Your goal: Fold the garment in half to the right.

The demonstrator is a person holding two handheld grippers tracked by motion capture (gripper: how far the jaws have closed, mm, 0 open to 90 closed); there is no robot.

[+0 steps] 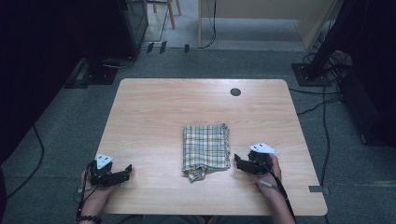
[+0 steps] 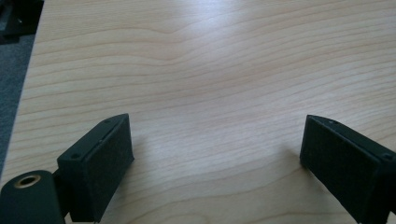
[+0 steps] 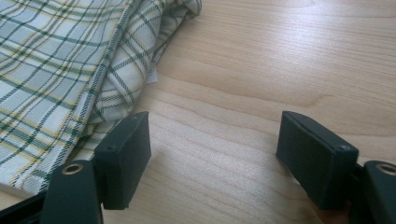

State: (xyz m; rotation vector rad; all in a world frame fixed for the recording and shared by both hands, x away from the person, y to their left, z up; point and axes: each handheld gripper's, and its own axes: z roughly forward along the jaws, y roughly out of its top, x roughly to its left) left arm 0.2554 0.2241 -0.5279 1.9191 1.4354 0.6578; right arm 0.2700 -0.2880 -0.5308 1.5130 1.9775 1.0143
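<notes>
Both my grippers, left [image 1: 122,174] and right [image 1: 239,163], gape empty; folded green-and-yellow plaid cloth [image 1: 206,150] lies mid-table on pale wooden tabletop [image 1: 154,121], just beside my right. I'd pinch its edge low, squarely.

A folded cloth [image 1: 206,150] lies on the desk [image 1: 154,116] between the two, just left of the right hand-held gripper [image 1: 239,163] and well to the right of the left hand-held gripper [image 1: 128,171]. Both rest near the desk's front edge. A round hole [image 1: 235,92] sits far behind the cloth, near the back edge.
</notes>
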